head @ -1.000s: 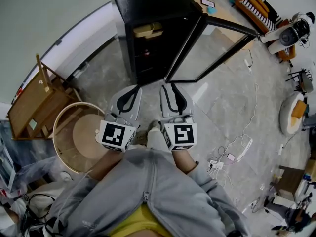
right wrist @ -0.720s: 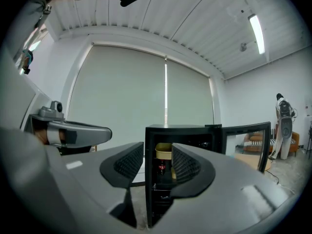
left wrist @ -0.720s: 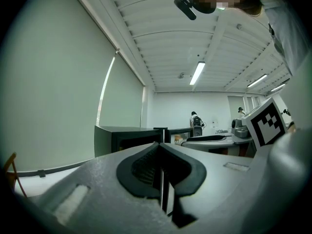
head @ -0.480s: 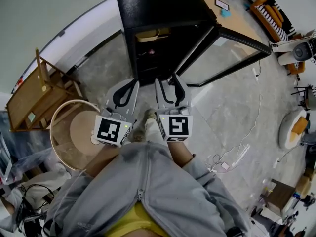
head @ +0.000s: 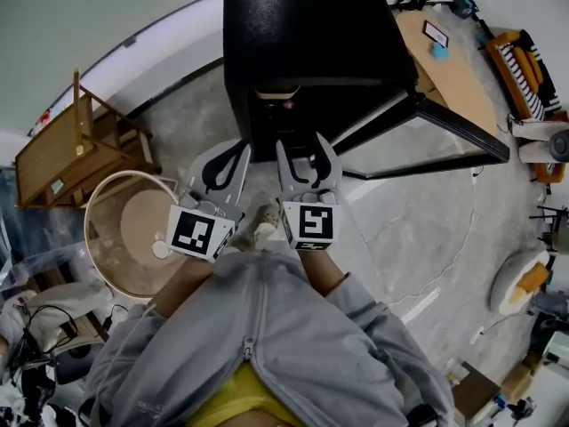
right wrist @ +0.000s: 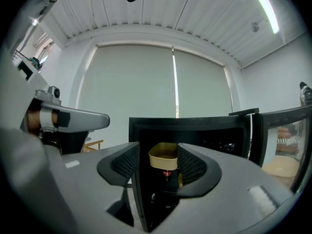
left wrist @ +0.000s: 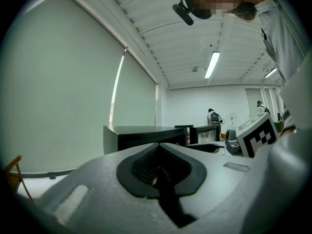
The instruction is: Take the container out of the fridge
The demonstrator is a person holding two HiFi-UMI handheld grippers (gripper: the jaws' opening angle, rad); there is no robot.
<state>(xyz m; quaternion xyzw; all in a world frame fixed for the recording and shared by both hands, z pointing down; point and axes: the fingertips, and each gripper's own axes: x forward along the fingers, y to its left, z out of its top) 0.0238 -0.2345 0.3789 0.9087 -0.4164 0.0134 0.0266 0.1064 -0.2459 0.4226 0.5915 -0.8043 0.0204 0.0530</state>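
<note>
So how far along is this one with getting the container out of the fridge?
Done: the fridge door stands open. In hand: the right gripper is aimed into the fridge with its jaws opening, lined up on the tan container but well short of it. The left gripper is shut and empty. Left: reaching in, gripping the container on its shelf and lifting it out.

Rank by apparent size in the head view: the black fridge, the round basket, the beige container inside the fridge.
1. black fridge
2. round basket
3. beige container; only its edge shows, so its full size is unsure.
</note>
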